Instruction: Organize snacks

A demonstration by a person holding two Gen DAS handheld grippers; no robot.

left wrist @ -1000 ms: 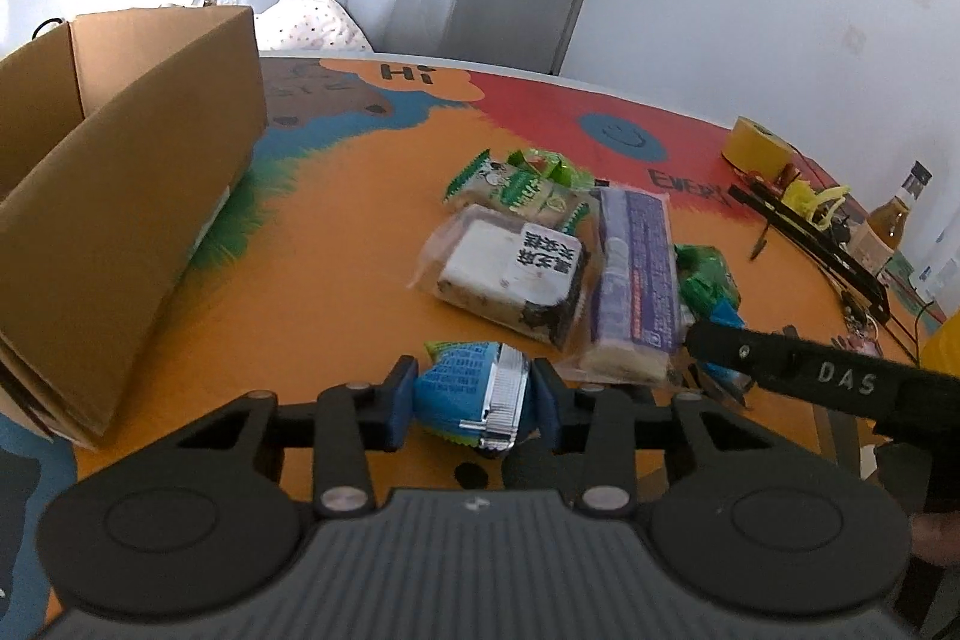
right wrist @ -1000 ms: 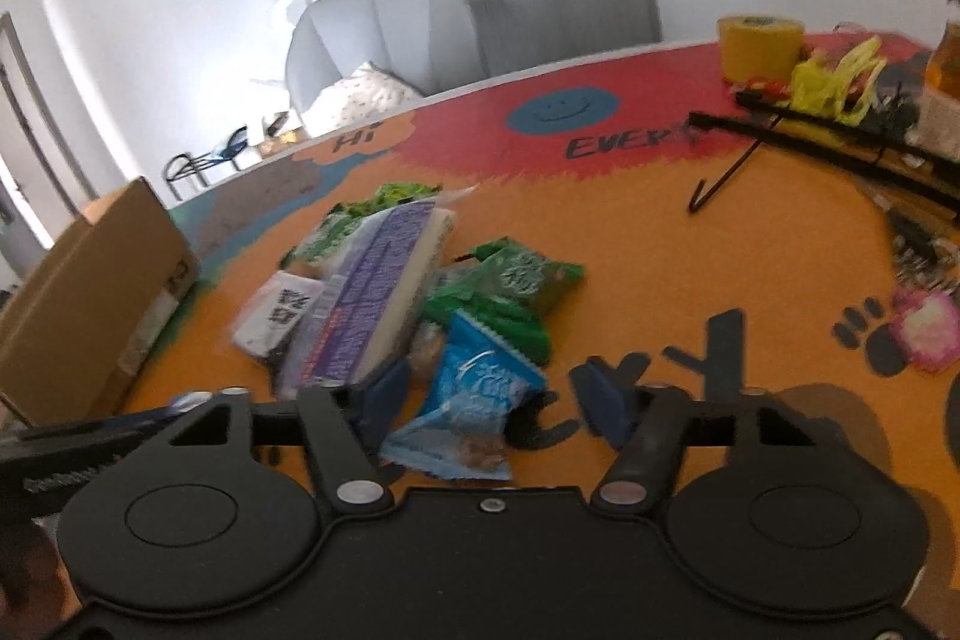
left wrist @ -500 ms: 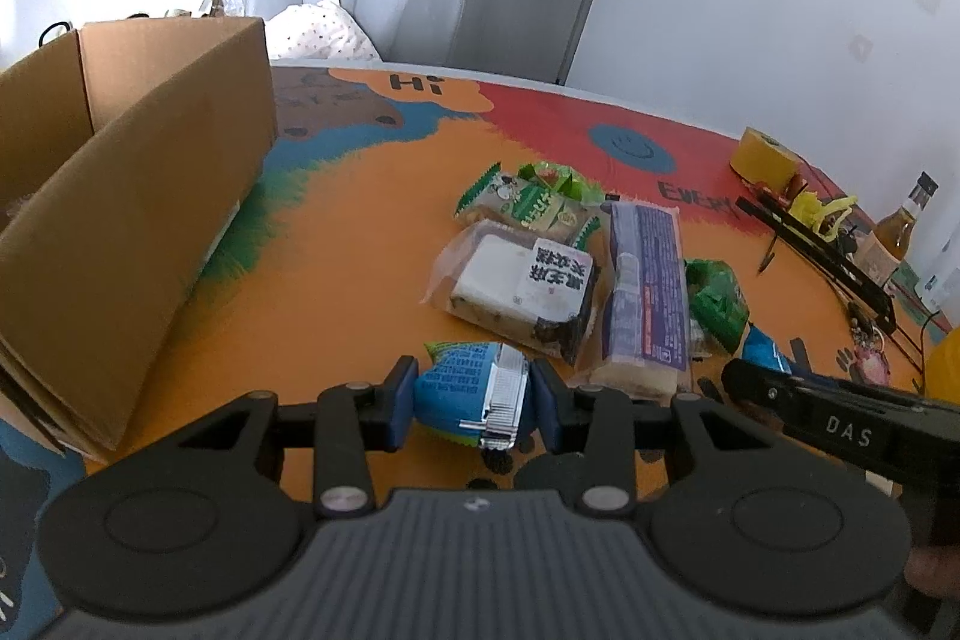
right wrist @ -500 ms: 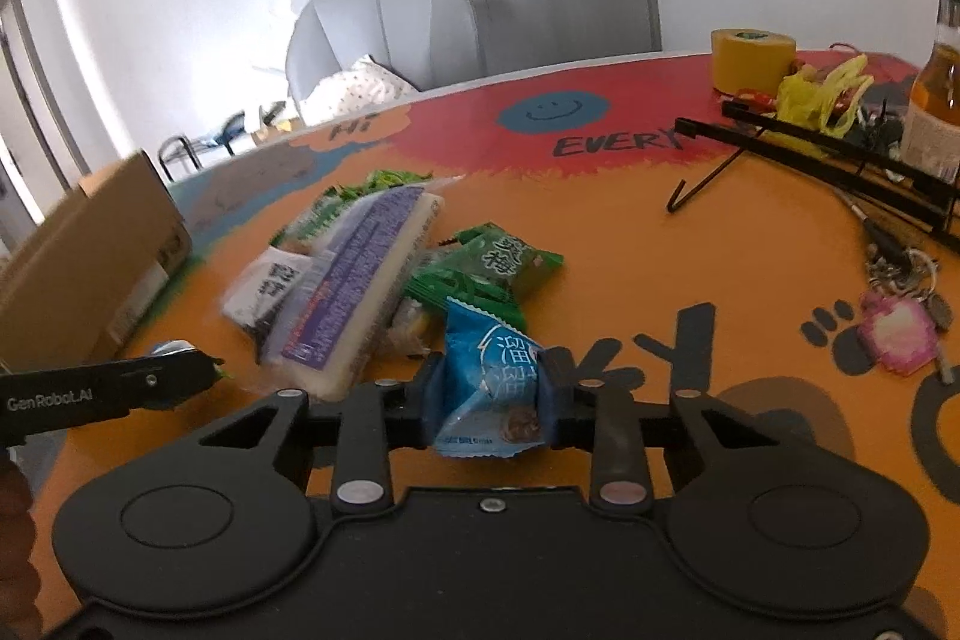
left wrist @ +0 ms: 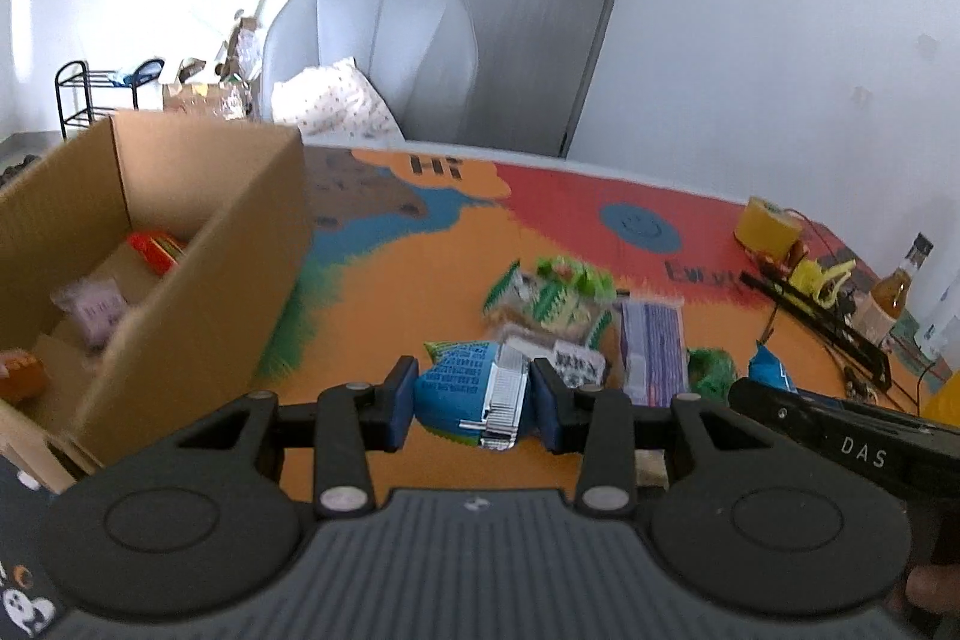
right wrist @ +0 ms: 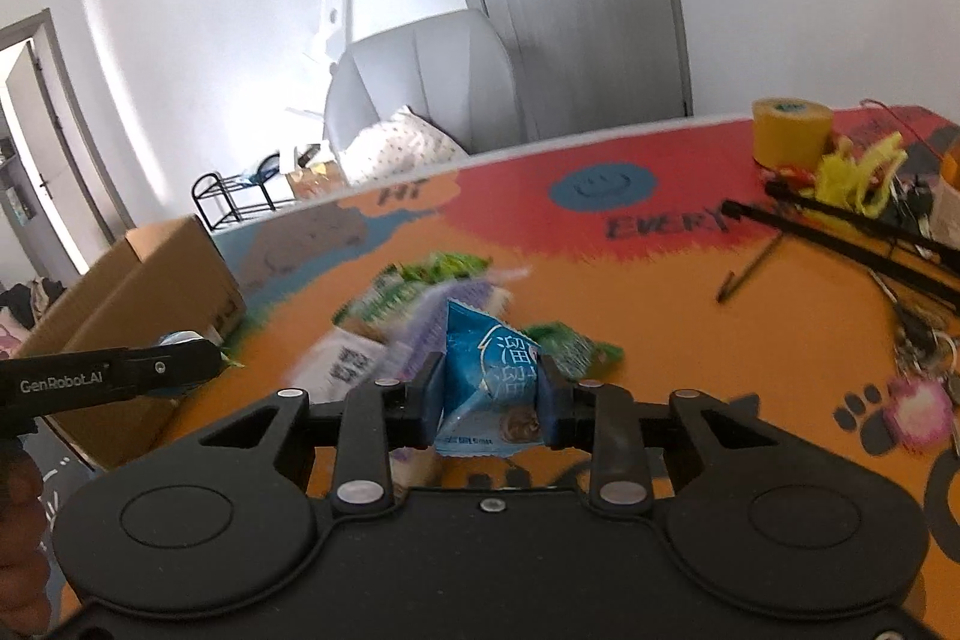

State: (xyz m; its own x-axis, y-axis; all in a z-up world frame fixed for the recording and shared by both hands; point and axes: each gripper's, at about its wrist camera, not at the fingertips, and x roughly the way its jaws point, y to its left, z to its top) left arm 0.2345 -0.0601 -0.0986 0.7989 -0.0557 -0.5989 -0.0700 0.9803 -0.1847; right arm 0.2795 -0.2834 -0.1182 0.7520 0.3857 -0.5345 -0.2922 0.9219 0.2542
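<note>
My left gripper (left wrist: 474, 403) is shut on a blue and silver snack packet (left wrist: 474, 394) and holds it above the table, right of the open cardboard box (left wrist: 180, 280). The box holds a red packet (left wrist: 153, 249) and a pale purple packet (left wrist: 93, 310). My right gripper (right wrist: 489, 394) is shut on a light blue snack packet (right wrist: 489, 370), lifted above the pile. The pile on the orange mat has green packets (left wrist: 555, 292), a purple pack (left wrist: 654, 346) and a black-and-white labelled pack (right wrist: 345, 364). The box also shows in the right wrist view (right wrist: 150, 292).
A yellow tape roll (right wrist: 791, 130), black metal rods (right wrist: 840, 226), yellow plastic bits (right wrist: 864, 172), a bottle (left wrist: 894, 289) and a pink keychain (right wrist: 915, 409) lie at the table's right. A grey chair with a cushion (left wrist: 372, 58) stands behind the table.
Both grippers have risen from the table with their packets. The right gripper closed on the light blue packet about half a second ago. The box interior has come into the left view.
</note>
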